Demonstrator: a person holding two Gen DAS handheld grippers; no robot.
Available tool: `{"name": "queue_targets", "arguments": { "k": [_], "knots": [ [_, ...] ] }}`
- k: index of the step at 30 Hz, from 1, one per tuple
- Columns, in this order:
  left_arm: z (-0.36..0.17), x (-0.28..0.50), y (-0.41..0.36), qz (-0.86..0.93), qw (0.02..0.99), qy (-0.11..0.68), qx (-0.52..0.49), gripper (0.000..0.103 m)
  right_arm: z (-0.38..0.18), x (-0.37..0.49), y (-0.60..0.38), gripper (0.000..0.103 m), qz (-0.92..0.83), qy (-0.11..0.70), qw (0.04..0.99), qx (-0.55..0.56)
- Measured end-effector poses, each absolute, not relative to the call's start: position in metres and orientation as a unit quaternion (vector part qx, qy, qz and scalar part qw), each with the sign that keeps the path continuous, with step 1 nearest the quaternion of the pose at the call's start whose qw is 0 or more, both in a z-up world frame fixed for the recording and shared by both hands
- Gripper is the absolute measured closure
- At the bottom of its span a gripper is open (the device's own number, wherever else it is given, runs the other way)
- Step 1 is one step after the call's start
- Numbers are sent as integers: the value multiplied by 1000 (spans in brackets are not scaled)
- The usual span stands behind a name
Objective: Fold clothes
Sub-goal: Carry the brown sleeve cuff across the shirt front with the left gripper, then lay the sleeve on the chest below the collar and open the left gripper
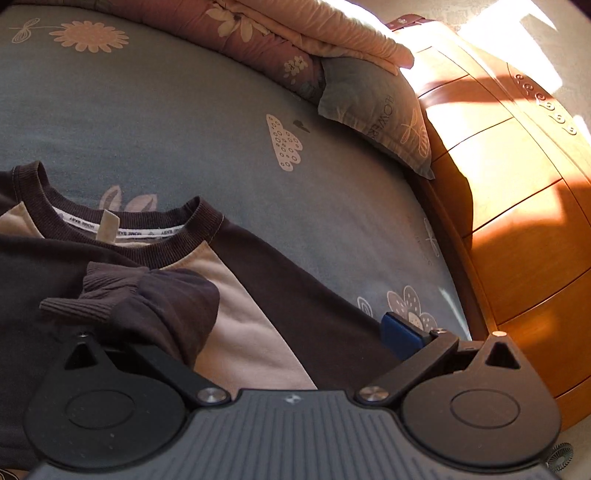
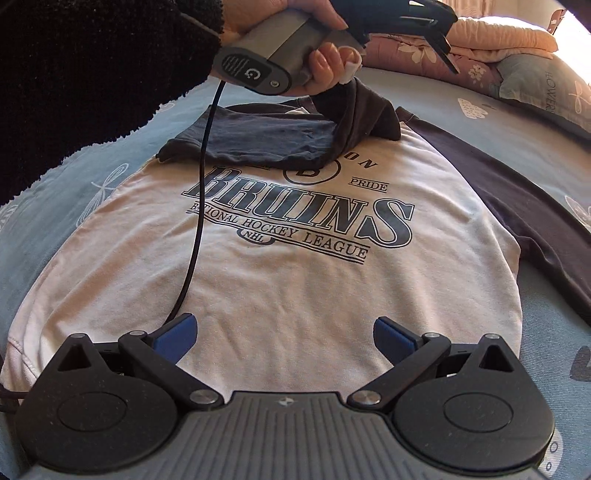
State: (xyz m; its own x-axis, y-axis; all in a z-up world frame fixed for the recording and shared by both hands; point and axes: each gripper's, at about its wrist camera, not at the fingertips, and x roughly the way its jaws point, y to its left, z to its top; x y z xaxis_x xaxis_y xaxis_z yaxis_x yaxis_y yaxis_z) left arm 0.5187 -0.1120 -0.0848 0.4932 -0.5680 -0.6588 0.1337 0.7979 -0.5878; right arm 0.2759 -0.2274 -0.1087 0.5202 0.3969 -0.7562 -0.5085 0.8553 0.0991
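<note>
Left gripper (image 2: pixel 424 33) above cream dark-sleeved printed sweatshirt (image 2: pixel 295 280) collar end; jaw state unclear, dark sleeve cuff (image 1: pixel 122 299) beneath. Right gripper (image 2: pixel 282 338) agape, empty, at hem.

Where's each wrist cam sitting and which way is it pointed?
Left wrist: on the left hand-held gripper, low over the shirt collar, facing the pillow and headboard; a sleeve covers one finger.
Right wrist: on the right hand-held gripper at the shirt hem, facing up the print; a hand holds the left one.
Shared: shirt, pillow, bedsheet.
</note>
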Motion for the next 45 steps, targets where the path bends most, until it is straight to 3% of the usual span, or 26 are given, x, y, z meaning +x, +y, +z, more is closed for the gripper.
{"name": "queue_targets", "arguments": {
  "k": [7,17,28,35,45],
  "knots": [
    [-100,500,-119,-237,798,504,-229,1,-107,276,-231,0,252,413,873,-68],
    [-65,458,-39,-273,772,475,-321,1,-105,275,-230,0,249,410,875,-69],
    [-97,483,-17,-205,783,485,-330,1,-109,275,-224,0,248,415,872,-81],
    [-119,519,-48,-184,781,501,-324,1,-112,278,-224,0,245,420,870,-84],
    [-69,530,-126,-341,760,451,-321,1,-112,278,-220,0,249,422,867,-88]
  ]
}}
